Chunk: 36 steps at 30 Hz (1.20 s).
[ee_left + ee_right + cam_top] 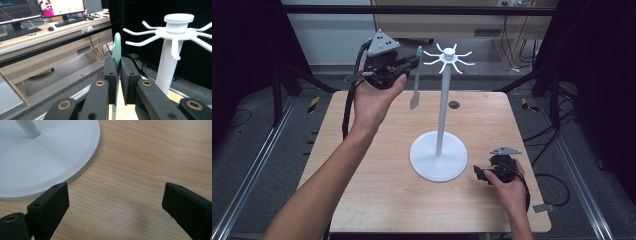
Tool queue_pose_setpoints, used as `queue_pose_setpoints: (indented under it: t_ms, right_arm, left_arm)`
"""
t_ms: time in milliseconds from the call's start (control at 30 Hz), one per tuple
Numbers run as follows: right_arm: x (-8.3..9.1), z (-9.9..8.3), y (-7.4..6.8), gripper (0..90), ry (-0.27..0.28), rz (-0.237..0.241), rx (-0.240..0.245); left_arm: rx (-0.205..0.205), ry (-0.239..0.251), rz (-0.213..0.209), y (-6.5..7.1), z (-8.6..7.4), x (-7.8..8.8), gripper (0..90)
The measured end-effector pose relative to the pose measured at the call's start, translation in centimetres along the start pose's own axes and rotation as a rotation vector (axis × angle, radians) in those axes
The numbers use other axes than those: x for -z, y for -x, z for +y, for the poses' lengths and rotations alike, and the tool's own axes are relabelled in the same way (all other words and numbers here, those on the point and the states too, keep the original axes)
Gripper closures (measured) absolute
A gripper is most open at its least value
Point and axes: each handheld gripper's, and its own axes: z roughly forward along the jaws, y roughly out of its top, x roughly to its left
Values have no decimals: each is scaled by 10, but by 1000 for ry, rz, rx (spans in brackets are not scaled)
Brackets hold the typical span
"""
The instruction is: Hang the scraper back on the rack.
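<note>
You held a green spatula [416, 80] up beside the white hook stand [441, 100].
Your left gripper [412, 62] was clamped on its handle top, blade hanging below the jaws, hooks [140, 37] just ahead. It could have swung and knocked the stand, or slipped from so thin a grip. Your right gripper [115, 202] rested on the table [150, 157], jaws apart, the base [50, 157] just ahead-left. No readable writing showed.
</note>
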Motion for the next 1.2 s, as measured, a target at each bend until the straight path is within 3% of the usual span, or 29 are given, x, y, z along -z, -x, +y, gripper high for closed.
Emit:
queue_pose_setpoints:
  t_ms: [700,1200]
  right_arm:
    - [0,0,0,77,-3,-1,0]
    - [0,0,0,77,-3,1,1]
  left_arm:
    - [-9,6,-39,15,-3,-6,838]
    - [10,25,-58,16,-8,-4,817]
